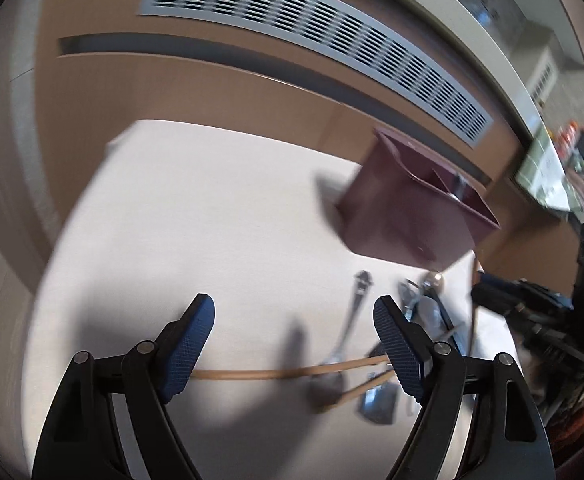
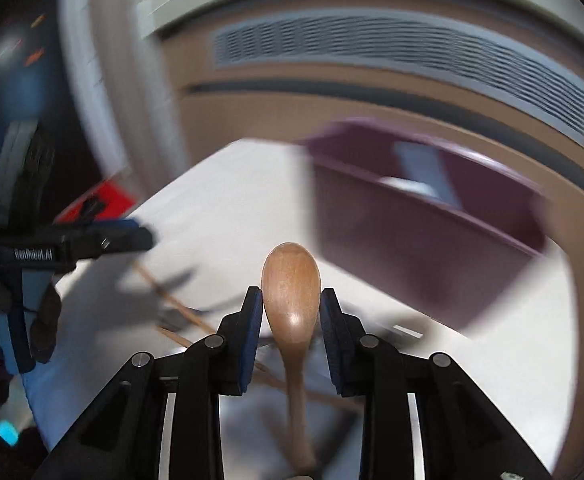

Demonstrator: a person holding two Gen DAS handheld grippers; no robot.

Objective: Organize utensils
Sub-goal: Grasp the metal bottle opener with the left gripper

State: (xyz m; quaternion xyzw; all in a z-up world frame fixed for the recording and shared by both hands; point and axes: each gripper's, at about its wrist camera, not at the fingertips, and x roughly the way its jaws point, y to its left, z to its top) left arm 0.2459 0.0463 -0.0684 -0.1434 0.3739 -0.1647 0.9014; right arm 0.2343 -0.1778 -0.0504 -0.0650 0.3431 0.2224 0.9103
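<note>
Two grippers are up. The right gripper (image 2: 291, 312) has a wooden spoon (image 2: 292, 292) between its pads, bowl pointing far, handle running back under the camera; the pads sit against the bowl's widest part, so I read it as clamped on the spoon, though the blur makes the contact hard to confirm. The left gripper (image 1: 294, 322) stands wide apart with nothing in it, above a chopstick (image 1: 268, 374) lying on the tabletop (image 1: 196, 216).

Risks: the bowl is rounded and smooth, so the spoon may pivot or slide out during a fast swing. The maroon utensil caddy (image 2: 424, 216) is just beyond the spoon, slightly right; a low approach would knock its near wall and tip or shove it.

Loose metal cutlery, including a fork (image 1: 354, 308), lies in a crossed pile at near right in the left wrist view; a pick there could drag its neighbours.

Room: the tabletop's left half is bare, good for staging. The caddy sits near the far right edge, close to the cabinet wall with the vent grille (image 1: 316, 44), so there is little clearance behind it.
</note>
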